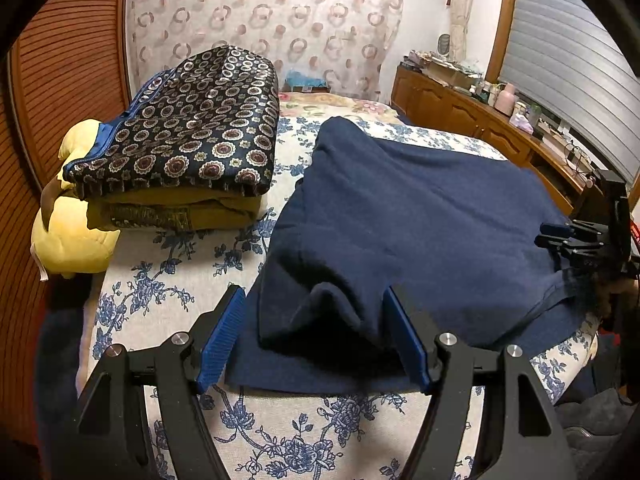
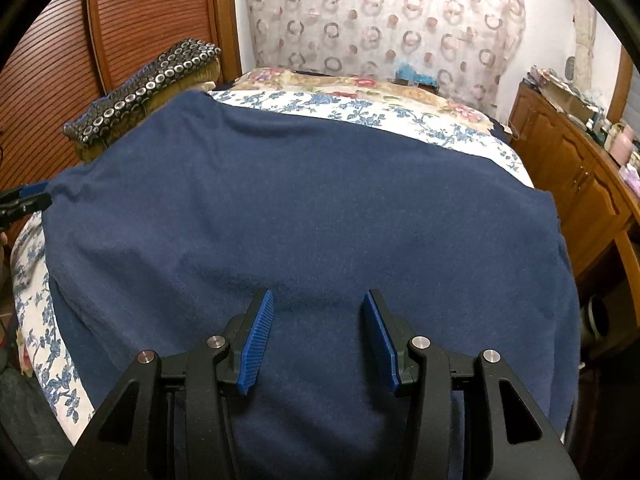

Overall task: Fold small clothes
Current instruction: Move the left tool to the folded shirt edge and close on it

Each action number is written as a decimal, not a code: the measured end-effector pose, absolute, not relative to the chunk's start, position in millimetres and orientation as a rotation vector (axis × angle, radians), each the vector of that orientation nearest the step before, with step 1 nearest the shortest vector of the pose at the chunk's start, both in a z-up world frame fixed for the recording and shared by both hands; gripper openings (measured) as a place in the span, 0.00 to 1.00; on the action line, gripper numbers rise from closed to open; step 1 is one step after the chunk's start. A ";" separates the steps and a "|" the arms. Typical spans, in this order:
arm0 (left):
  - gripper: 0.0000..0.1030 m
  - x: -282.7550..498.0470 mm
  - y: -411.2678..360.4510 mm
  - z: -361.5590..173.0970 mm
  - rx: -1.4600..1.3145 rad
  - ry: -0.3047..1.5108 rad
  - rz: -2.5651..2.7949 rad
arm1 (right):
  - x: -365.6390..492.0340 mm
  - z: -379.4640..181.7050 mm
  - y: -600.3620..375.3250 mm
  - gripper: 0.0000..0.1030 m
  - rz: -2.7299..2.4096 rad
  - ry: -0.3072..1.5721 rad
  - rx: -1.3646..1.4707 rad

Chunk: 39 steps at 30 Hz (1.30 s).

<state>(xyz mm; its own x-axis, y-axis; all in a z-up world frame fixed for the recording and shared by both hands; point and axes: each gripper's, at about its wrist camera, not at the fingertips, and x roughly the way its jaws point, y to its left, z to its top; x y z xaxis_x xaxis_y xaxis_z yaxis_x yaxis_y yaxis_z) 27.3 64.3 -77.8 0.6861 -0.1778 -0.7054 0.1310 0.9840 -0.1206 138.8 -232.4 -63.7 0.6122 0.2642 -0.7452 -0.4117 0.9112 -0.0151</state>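
Blue cloth [image 2: 304, 208] spread on flowery bed [image 1: 192, 276], right of clothes pile [image 1: 188, 136]. Left gripper [image 1: 316, 300] wide open, raised fold of cloth between jaws, not squeezed. Right gripper [image 2: 318, 304] half open over cloth, holding nothing.

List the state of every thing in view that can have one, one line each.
Navy garment: spread on the bed, near-left part bunched into a raised fold.
Patterned cloth: folded, on top of the stack.
Mustard cloth: folded, beneath it.
Left gripper: open, straddling the raised fold.
Right gripper: open over the garment, nothing held.
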 end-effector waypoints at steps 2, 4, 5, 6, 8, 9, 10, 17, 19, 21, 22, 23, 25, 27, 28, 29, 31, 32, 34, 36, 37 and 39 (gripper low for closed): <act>0.70 26.6 65.1 -78.4 -0.066 0.796 -0.174 | 139.4 -63.7 -232.3 0.53 0.401 0.818 -0.184; 0.70 25.1 67.0 -77.8 -0.072 0.792 -0.173 | 137.7 -65.4 -230.7 0.58 0.401 0.814 -0.202; 0.70 24.1 66.8 -77.0 -0.076 0.789 -0.171 | 137.7 -65.8 -229.9 0.59 0.400 0.814 -0.204; 0.70 23.1 68.0 -76.4 -0.081 0.786 -0.170 | 136.5 -66.0 -231.1 0.61 0.398 0.816 -0.204; 0.70 19.8 72.0 -72.1 -0.098 0.769 -0.167 | 136.4 -66.8 -232.8 0.64 0.394 0.817 -0.199; 0.70 18.9 73.2 -70.0 -0.102 0.761 -0.163 | 135.6 -67.4 -233.3 0.65 0.394 0.817 -0.198; 0.70 18.1 74.8 -67.6 -0.107 0.751 -0.158 | 135.1 -68.1 -233.5 0.65 0.394 0.816 -0.198; 0.70 32.0 81.4 -69.9 -0.131 0.767 -0.146 | 135.2 -68.8 -235.7 0.66 0.399 0.812 -0.196; 0.70 39.0 83.2 -77.5 -0.138 0.799 -0.143 | 134.9 -68.7 -236.4 0.66 0.399 0.811 -0.196; 0.70 43.3 85.4 -85.3 -0.150 0.824 -0.134 | 134.9 -68.7 -236.7 0.66 0.400 0.811 -0.195; 0.70 44.1 86.5 -87.9 -0.155 0.832 -0.130 | 134.9 -68.7 -236.9 0.66 0.400 0.811 -0.196; 0.70 44.6 87.3 -90.1 -0.162 0.838 -0.130 | 135.0 -68.7 -237.1 0.66 0.400 0.811 -0.196; 0.70 44.1 86.7 -92.7 -0.164 0.845 -0.133 | 135.1 -68.5 -237.4 0.66 0.400 0.811 -0.195; 0.70 43.2 85.7 -93.3 -0.159 0.845 -0.132 | 135.0 -68.6 -237.3 0.66 0.400 0.811 -0.195; 0.70 42.8 85.6 -93.6 -0.158 0.845 -0.134 | 135.0 -68.7 -237.3 0.66 0.400 0.811 -0.195; 0.69 42.7 85.0 -94.4 -0.163 0.846 -0.140 | 134.9 -68.9 -237.2 0.66 0.400 0.810 -0.195; 0.67 40.9 85.2 -96.4 -0.189 0.850 -0.164 | 135.0 -68.7 -237.6 0.66 0.400 0.810 -0.195; 0.65 40.7 85.3 -97.4 -0.198 0.850 -0.175 | 135.0 -68.8 -237.8 0.66 0.400 0.810 -0.195; 0.62 40.2 84.8 -98.6 -0.201 0.852 -0.181 | 135.0 -68.7 -237.8 0.66 0.400 0.810 -0.194; 0.58 39.3 83.6 -99.2 -0.203 0.853 -0.193 | 134.9 -68.6 -237.6 0.66 0.399 0.810 -0.194; 0.57 39.3 83.0 -99.1 -0.201 0.853 -0.194 | 135.0 -68.7 -237.6 0.66 0.399 0.810 -0.194; 0.54 39.4 81.9 -99.4 -0.200 0.854 -0.202 | 134.9 -68.8 -237.7 0.66 0.400 0.810 -0.193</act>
